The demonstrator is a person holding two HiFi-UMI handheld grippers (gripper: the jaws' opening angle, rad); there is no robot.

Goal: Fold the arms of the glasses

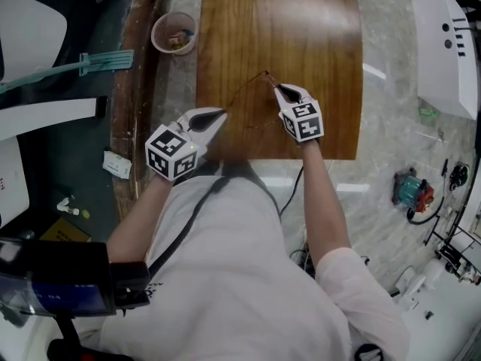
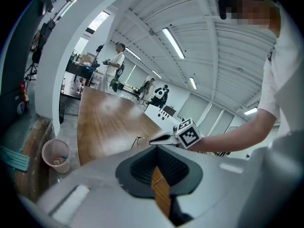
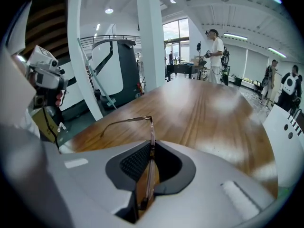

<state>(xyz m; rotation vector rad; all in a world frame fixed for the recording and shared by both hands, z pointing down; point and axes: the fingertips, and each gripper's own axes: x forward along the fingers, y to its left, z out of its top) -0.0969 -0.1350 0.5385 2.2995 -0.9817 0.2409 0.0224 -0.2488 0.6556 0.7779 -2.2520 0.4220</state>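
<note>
Thin wire-rimmed glasses hang low over the brown wooden table, between my two grippers. My right gripper is shut on the glasses' front. In the right gripper view the rim runs up out of the jaws to the hinge, and one arm stretches out to the left, unfolded. My left gripper is shut. A thin wire of the glasses runs to its tip, and a fine strand crosses the gap between its jaws. The left gripper view also shows the right gripper at the glasses.
A paper cup with scraps stands left of the table, beside a teal mask. To the right are a white machine and a blue and red tool on the marble floor. People stand far behind the table.
</note>
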